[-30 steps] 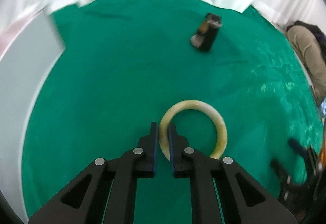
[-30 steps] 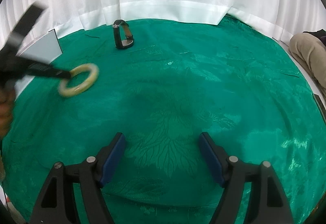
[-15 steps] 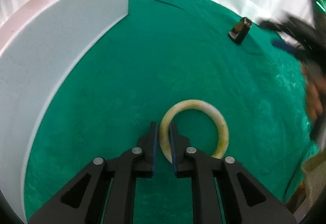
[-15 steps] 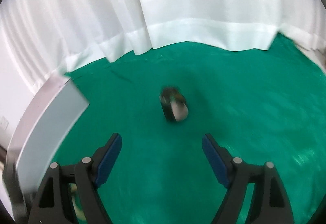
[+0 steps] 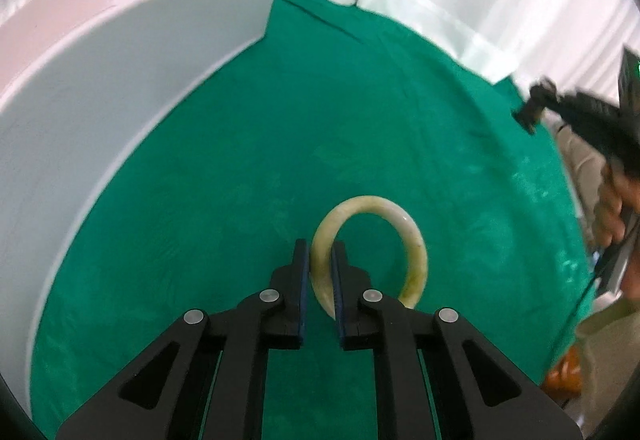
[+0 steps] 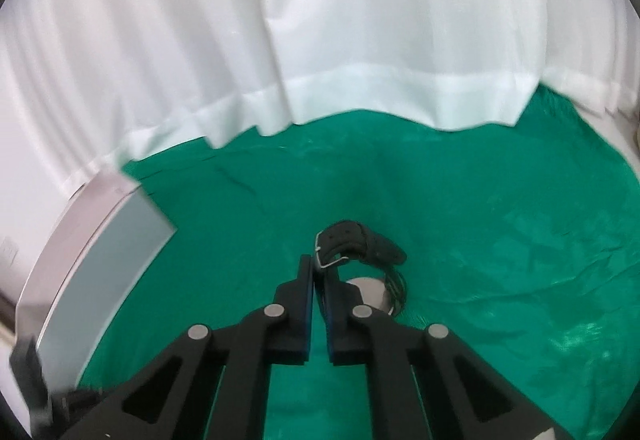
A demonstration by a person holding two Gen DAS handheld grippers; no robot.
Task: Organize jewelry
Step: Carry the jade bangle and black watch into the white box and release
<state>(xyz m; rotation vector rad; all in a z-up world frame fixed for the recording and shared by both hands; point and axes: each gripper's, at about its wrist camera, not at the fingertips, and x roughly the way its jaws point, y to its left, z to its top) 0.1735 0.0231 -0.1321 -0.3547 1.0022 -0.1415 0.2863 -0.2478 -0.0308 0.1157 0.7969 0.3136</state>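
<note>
A: What filled most of the scene?

B: A green cloth covered the table, with a white curtain hanging behind it. Next in size was a pale box with a pinkish top, which stood on the cloth at the left in both wrist views.

A: And the left gripper?

B: Its jaws were narrow and clamped on the rim of a cream bangle. The bangle stuck out ahead of the fingers, lifted above the cloth, its ring open to the camera.

A: The right gripper?

B: Its jaws had just been closing, and they were pinched on the dark strap of a wristwatch. The buckle sat just past the fingertips, and the pale watch face showed beside the right finger. I couldn't tell whether the watch was clear of the cloth.

A: Did the left camera catch that too?

B: Blurred, at the far right edge: a hand holding the other gripper, something small and dark at its tip.
</note>
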